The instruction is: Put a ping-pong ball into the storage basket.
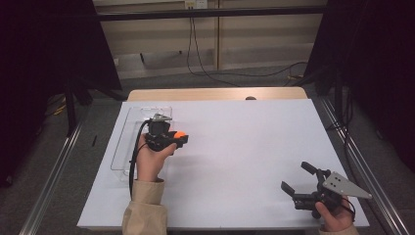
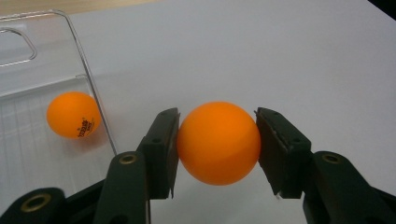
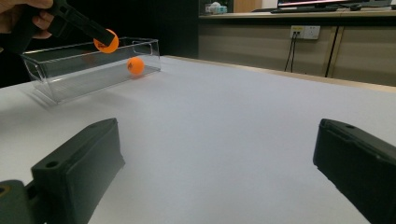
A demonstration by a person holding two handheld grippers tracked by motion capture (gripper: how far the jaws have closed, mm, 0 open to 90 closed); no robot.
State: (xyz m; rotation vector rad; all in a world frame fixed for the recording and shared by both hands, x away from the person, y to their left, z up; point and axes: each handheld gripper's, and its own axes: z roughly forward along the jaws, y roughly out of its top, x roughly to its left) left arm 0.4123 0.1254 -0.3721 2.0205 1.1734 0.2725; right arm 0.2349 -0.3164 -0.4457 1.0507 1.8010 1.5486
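Left gripper (image 2: 217, 144) clamped on an orange ball (image 2: 218, 143) beside the clear box (image 1: 128, 142) at the desk's left edge. Left gripper view reveals a second ball (image 2: 73, 114) inside. Right gripper (image 3: 215, 172) jaws apart, empty, near the desk's right front corner.

The held ball (image 2: 218, 143) is a smooth, plain orange table-tennis ball, round and undented, pinched at its middle between the two black pads of the left hand-held gripper (image 2: 217, 149), one pad at its 9 o'clock side and one at its 3 o'clock side. It hangs above the white desk (image 1: 244, 147), just beside the long wall of the clear box (image 1: 128, 128), off the box's 3 o'clock side in the high view. That box is a transparent, open-topped rectangular tray lying flat near the desk's 9 o'clock edge. Inside it, on the floor, rests a second orange ball (image 2: 73, 115) with small dark print on its skin, close to the wall.
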